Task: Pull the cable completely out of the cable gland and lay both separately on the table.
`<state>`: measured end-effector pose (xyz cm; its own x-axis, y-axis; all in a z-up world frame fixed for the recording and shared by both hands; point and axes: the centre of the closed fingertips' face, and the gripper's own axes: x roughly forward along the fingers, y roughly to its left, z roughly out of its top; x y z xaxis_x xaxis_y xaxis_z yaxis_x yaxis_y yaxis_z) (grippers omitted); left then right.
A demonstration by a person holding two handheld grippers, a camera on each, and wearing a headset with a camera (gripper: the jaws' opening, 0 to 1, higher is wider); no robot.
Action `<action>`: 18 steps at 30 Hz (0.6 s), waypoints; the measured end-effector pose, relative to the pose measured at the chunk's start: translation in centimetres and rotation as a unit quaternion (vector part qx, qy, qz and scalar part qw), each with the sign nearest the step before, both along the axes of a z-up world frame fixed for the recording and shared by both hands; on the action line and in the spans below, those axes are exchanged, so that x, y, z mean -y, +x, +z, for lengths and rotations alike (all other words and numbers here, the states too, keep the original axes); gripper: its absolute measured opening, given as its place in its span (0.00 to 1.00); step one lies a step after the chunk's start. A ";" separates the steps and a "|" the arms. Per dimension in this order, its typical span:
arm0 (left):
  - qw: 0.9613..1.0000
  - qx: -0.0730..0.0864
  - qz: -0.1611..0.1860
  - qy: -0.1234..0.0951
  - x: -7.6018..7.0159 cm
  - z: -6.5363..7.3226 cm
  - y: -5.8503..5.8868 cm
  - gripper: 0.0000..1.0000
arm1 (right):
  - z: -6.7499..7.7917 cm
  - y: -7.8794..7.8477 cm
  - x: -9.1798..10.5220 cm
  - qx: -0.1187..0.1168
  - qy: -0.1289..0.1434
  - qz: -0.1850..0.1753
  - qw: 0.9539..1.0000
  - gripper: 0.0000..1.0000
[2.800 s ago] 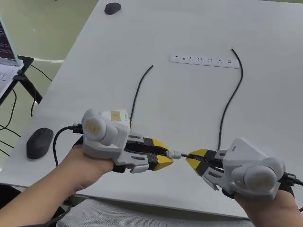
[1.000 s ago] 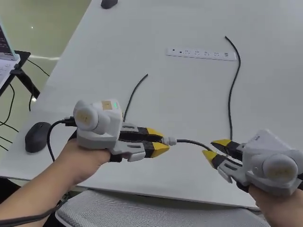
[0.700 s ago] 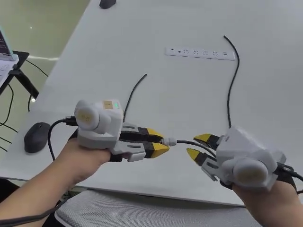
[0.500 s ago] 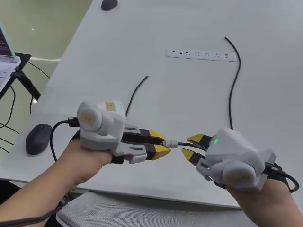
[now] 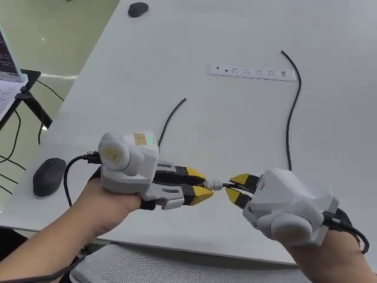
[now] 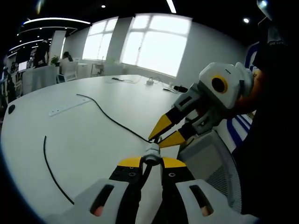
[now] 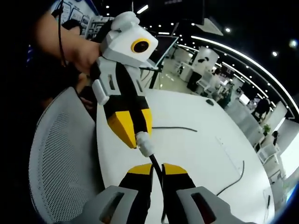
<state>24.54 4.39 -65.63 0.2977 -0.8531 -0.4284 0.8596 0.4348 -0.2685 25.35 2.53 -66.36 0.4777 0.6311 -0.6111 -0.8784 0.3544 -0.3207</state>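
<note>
My left gripper (image 5: 207, 187) is shut on the small white cable gland (image 5: 215, 185), held a little above the table's near edge. In the left gripper view the gland (image 6: 152, 154) sits between the yellow fingertips. A black cable (image 5: 289, 112) leaves the gland and runs back over the table toward the power strip. My right gripper (image 5: 231, 187) faces the left one, its jaws shut on the cable (image 7: 157, 169) just behind the gland (image 7: 145, 144). The two grippers are nearly tip to tip.
A second, loose black cable (image 5: 171, 121) lies on the white table (image 5: 224, 124) left of centre. A white power strip (image 5: 252, 72) lies at the back. One dark mouse (image 5: 138, 9) is on the far edge, another (image 5: 49, 175) near the left edge. A mesh chair (image 7: 56, 158) stands below the near edge.
My right gripper, out to the right a second ago with a stretch of cable showing, has come back left to the gland and its jaws have closed on the cable. The left gripper keeps its hold.
</note>
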 end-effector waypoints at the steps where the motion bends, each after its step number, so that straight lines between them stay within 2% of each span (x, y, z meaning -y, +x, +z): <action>1: 1.000 0.000 0.000 0.001 0.0 0.0 0.0 0.15 | 0.0 0.0 0.0 0.000 0.001 0.000 1.000 0.02; 6: 1.000 0.002 -0.003 0.003 0.0 0.0 -0.1 0.15 | -0.2 -0.1 0.0 -0.016 0.010 -0.011 1.000 0.01; 18: 1.000 0.000 -0.001 -0.002 0.0 -0.1 -0.5 0.14 | -0.5 -0.2 0.4 -0.037 0.027 -0.032 0.998 0.01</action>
<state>24.06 4.42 -65.71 0.2970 -0.8554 -0.4244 0.8601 0.4326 -0.2701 25.15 2.16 -66.88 0.4726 0.6337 -0.6124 -0.8741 0.4257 -0.2340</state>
